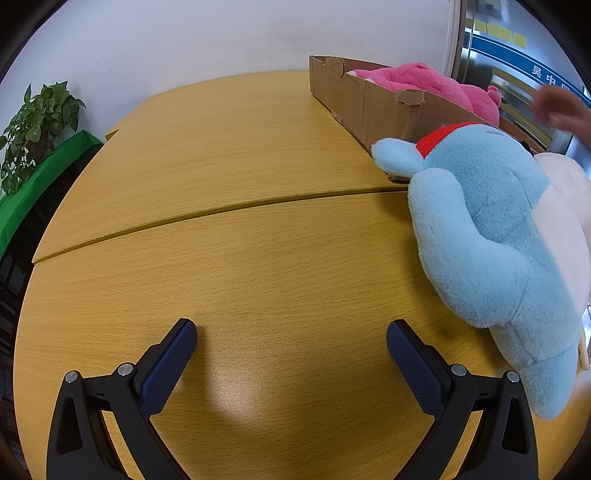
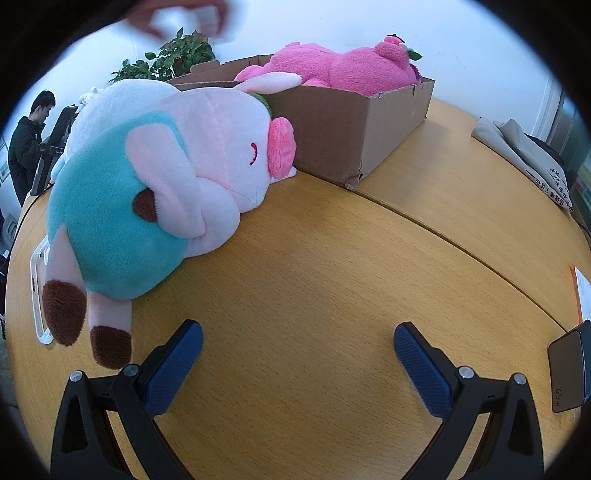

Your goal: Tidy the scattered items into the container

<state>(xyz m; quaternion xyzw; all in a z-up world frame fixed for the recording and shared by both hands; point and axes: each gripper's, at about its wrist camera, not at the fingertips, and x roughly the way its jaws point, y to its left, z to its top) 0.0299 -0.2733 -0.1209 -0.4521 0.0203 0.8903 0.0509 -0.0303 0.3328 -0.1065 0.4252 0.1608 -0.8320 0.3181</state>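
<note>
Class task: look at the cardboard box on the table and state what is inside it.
Inside the cardboard box lies a bright pink plush toy, rising above the rim. The box walls hide the floor of the box, so anything beneath or beside the toy cannot be seen.

An office: a wooden meeting table (image 2: 332, 258), a potted plant (image 1: 33, 125), sticky notes (image 1: 498, 31) on a glass partition, a man (image 2: 27, 136) standing at a monitor (image 2: 61, 125).

Bear (image 2: 343, 68) in box (image 2: 347, 125); pig (image 2: 155, 177) beside box.
</note>
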